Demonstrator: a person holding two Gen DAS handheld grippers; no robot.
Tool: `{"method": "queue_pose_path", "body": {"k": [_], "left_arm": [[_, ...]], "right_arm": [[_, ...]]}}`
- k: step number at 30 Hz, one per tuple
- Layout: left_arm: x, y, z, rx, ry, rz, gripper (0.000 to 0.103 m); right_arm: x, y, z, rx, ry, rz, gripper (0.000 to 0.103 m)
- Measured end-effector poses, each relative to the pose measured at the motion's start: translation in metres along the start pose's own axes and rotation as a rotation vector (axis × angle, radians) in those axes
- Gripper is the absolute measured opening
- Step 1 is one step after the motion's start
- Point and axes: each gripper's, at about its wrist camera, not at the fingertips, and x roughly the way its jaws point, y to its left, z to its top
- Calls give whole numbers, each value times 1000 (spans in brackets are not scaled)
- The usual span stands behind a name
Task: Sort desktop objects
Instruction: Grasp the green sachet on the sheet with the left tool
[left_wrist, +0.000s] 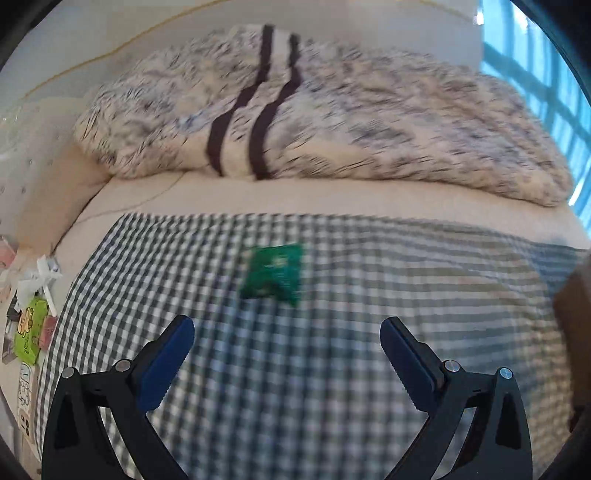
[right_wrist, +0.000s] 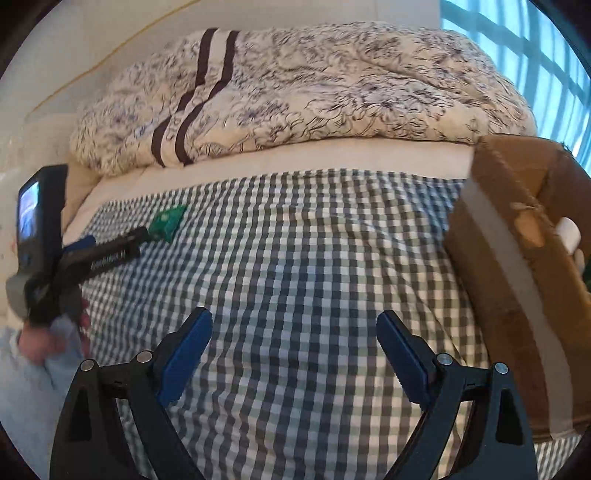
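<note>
A small green packet (left_wrist: 274, 274) lies flat on the checked cloth (left_wrist: 332, 369), blurred in the left wrist view. My left gripper (left_wrist: 287, 328) hovers just short of it, open, with nothing between its blue pads. From the right wrist view the same green packet (right_wrist: 167, 223) sits at the far left, with the left gripper (right_wrist: 110, 247) reaching toward it. My right gripper (right_wrist: 294, 325) is open over bare checked cloth (right_wrist: 295, 258), holding nothing. A cardboard box (right_wrist: 517, 266) stands on the right, with a white object (right_wrist: 568, 232) inside it.
A rumpled floral duvet (right_wrist: 314, 92) with two dark stripes fills the back of the bed. A hand (right_wrist: 40, 343) holds the left gripper's handle. Small items, one a lime-green packet (left_wrist: 31, 328), lie off the left edge. A window (right_wrist: 535, 48) is at the right.
</note>
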Motion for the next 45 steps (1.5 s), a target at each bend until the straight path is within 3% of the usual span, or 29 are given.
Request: {"method": "queue_pose_path", "body": {"k": [6,9,13,14,15,16,19,23,32,40,43,45], "left_arm": [[59,19,11,-69,26,-6,103],[81,17,15,-77,29,-28,103],[106,12,22,-56,48,2,102],[110,11,22,-52,51,1,86],[114,11,21,-50,68,0,53],[120,11,21,-49,94,-7,49],[113,13,18,-60,76,-15,39],[89,8,13,-27,52,5,39],[-25,-13,-11,16,-50,-47,39],[-116,-79,-18,118,-108,-160,39],[-151,-111,-17,157,-149,-198,39],[-173,-138,-15,180,-174,-236,39]], "right_arm": [[39,-5,1,4,54,-15,91],[56,-10,3,17,77,-16,91],[73,-20,1,35,111,-19,91],[76,-21,1,35,115,-23,91],[78,-22,1,35,117,-27,91],[79,-24,0,35,119,-31,91],[81,-26,0,38,126,-28,91],[74,-26,1,43,120,-23,91],[21,-25,6,47,40,-15,91],[-47,-39,7,77,-52,-14,91],[-80,-60,4,109,-99,-24,91],[-106,-83,1,140,-121,-76,91]]}}
